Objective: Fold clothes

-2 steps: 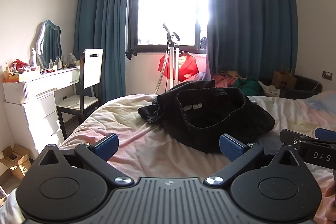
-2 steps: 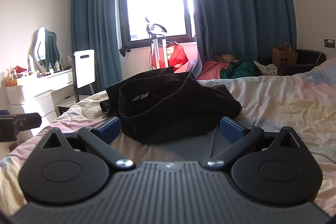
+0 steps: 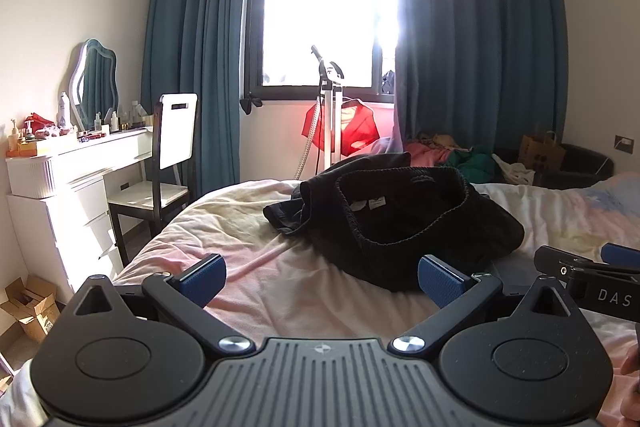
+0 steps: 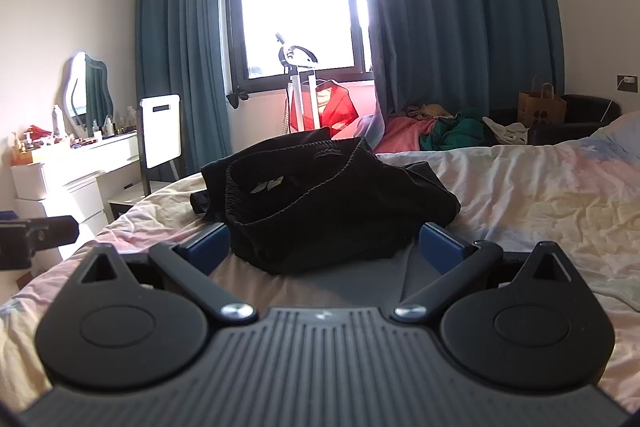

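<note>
A crumpled pair of black shorts [image 3: 400, 219] with an elastic waistband lies in a heap on the pastel bedsheet [image 3: 248, 239]. My left gripper [image 3: 320, 277] hovers just short of it, jaws wide open, only sheet between the blue pads. In the right wrist view the black shorts [image 4: 328, 203] sit straight ahead, their near edge lying between the open blue pads of my right gripper [image 4: 324, 247], which do not press on the cloth. The right gripper's finger [image 3: 592, 273] shows at the left view's right edge.
A white dressing table [image 3: 76, 179] with a mirror and a white-backed chair [image 3: 168, 163] stand left of the bed. A garment steamer stand [image 3: 332, 115] with a red garment is by the window. A clothes pile [image 4: 432, 131] and a paper bag [image 4: 540, 107] lie beyond the bed.
</note>
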`<action>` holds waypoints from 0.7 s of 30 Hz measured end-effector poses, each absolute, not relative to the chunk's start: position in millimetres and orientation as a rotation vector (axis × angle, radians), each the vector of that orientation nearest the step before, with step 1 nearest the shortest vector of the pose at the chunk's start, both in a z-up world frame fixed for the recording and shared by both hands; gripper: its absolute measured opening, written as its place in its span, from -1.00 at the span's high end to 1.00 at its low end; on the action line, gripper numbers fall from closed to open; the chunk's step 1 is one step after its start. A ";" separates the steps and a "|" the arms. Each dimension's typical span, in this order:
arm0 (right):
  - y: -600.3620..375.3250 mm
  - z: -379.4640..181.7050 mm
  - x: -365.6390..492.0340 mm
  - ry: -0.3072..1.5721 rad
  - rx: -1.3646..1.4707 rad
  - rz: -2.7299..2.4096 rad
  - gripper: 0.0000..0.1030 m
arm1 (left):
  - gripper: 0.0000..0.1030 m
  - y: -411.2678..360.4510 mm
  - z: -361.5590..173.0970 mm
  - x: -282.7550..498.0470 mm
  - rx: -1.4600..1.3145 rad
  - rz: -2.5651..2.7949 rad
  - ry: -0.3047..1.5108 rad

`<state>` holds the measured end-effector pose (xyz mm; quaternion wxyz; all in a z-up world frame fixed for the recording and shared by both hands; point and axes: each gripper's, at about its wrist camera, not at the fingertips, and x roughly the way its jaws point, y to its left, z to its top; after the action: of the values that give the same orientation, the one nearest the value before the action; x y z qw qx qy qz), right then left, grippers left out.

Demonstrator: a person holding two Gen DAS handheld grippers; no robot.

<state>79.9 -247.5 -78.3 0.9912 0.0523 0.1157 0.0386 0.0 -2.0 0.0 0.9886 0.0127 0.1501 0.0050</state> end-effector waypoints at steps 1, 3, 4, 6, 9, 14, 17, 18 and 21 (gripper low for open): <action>-247.3 -78.3 79.7 0.231 0.105 0.077 -1.00 | -1.00 -4.5 -0.3 -0.3 0.035 0.012 0.298; -247.0 -78.4 79.3 0.230 0.104 0.077 -1.00 | -1.00 -9.7 -1.2 -0.6 0.051 0.016 0.293; -246.8 -78.5 79.1 0.229 0.104 0.077 -1.00 | -1.00 -11.5 -1.7 -0.5 0.049 0.016 0.293; -246.4 -78.6 78.7 0.227 0.104 0.077 -1.00 | -1.00 -10.6 -2.5 -3.0 0.035 0.014 0.287; -245.8 -78.7 78.0 0.225 0.103 0.076 -1.00 | -1.00 -6.1 -0.5 -4.0 0.023 0.016 0.295; -246.4 -78.1 77.8 0.224 0.101 0.076 -1.00 | -1.00 -0.6 -0.1 3.7 0.029 0.039 0.302; -247.0 -77.6 77.7 0.224 0.100 0.077 -1.00 | -1.00 0.0 0.3 0.7 0.029 0.039 0.300; -247.1 -77.4 77.7 0.224 0.100 0.077 -1.00 | -1.00 0.3 -0.1 0.2 0.028 0.038 0.301; -247.8 -77.0 77.9 0.224 0.100 0.076 -1.00 | -1.00 -0.6 -0.1 0.3 0.031 0.036 0.304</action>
<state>77.9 -247.8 -77.0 0.9918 0.0499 0.1116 0.0380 0.3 -0.6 -0.1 0.9882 0.0154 0.1515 0.0178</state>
